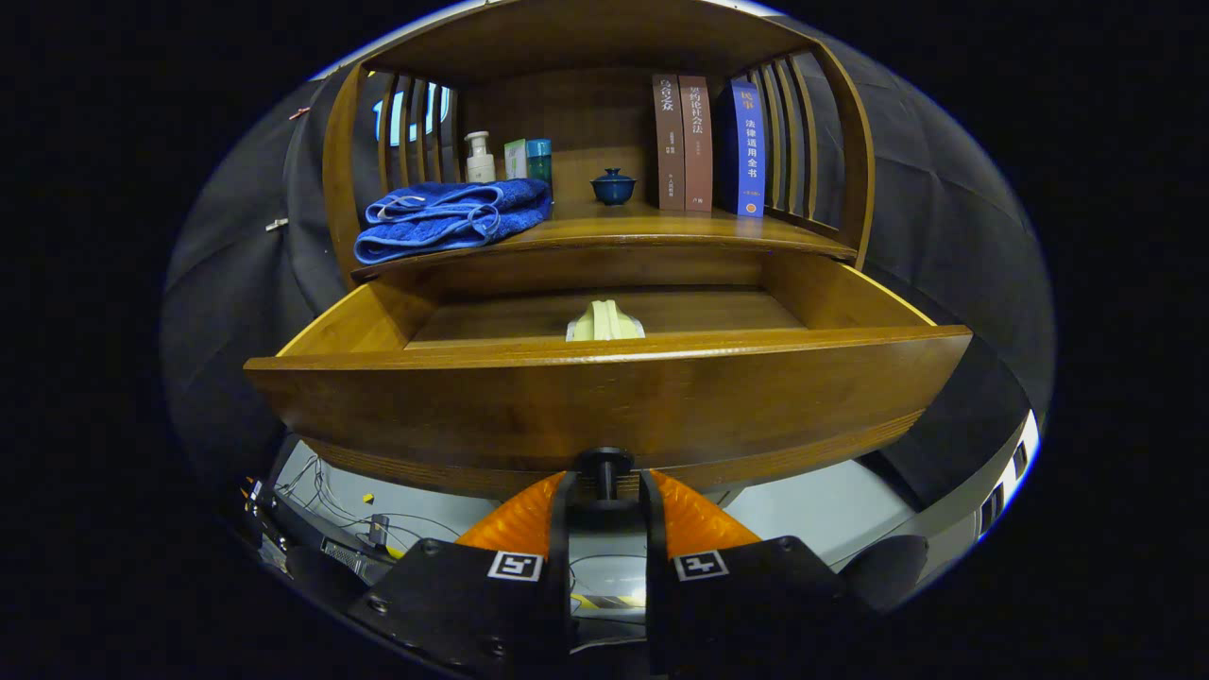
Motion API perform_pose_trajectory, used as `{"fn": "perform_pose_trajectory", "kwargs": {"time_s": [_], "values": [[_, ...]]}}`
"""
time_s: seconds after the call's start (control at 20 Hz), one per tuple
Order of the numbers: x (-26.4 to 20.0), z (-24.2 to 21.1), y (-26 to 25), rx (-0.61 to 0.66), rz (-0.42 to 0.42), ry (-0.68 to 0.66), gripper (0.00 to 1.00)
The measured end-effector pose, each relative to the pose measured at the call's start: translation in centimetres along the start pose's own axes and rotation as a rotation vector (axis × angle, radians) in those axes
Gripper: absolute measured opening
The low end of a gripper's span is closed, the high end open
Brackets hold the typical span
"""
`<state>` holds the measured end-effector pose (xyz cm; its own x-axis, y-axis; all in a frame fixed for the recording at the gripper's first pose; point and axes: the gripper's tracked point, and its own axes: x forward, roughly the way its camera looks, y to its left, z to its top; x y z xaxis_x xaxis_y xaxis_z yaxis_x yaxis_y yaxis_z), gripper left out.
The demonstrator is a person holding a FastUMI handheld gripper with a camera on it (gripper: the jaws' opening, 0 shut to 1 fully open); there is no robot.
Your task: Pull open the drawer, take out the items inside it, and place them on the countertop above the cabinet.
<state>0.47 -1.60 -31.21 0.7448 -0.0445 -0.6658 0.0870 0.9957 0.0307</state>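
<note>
We have the gripper [605,486] clenched on the knob [605,465] of the drawer [604,397], now open. A pale item [604,323] sits inside, behind the front panel. Pulling further risks the drawer dropping off its runners.

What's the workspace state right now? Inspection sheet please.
Surface: countertop above the drawer, wooden, partly occupied.
Job's things: drawer pulled open; pale item lies inside, near the front wall.
Clutter: blue towel, pump bottle, small boxes, lidded blue cup, three books, all on the countertop.
Grippers: gripper with fingers close either side of the drawer knob; contact cannot be told.
Cables: loose wires on the floor below the drawer.
Surroundings: dark booth cloth around the cabinet.
</note>
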Motion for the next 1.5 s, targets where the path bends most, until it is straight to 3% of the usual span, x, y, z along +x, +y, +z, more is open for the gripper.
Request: {"fn": "perform_pose_trajectory", "kwargs": {"time_s": [0.55,0.7,0.95,1.25,1.4,1.5], "values": [[-0.9,-1.8,0.1,0.009,-0.016,0.031,0.38],[-1.2,-1.8,-0.2,0.002,-0.035,0.025,0.51],[-3.4,-0.5,-0.5,0.010,-0.045,-0.004,1.00],[-7.0,6.7,0.9,-0.013,-0.001,-0.116,1.00],[-5.8,10.8,1.4,-0.008,0.028,-0.147,1.00],[-3.7,12.1,1.5,-0.006,0.038,-0.096,1.00]]}}
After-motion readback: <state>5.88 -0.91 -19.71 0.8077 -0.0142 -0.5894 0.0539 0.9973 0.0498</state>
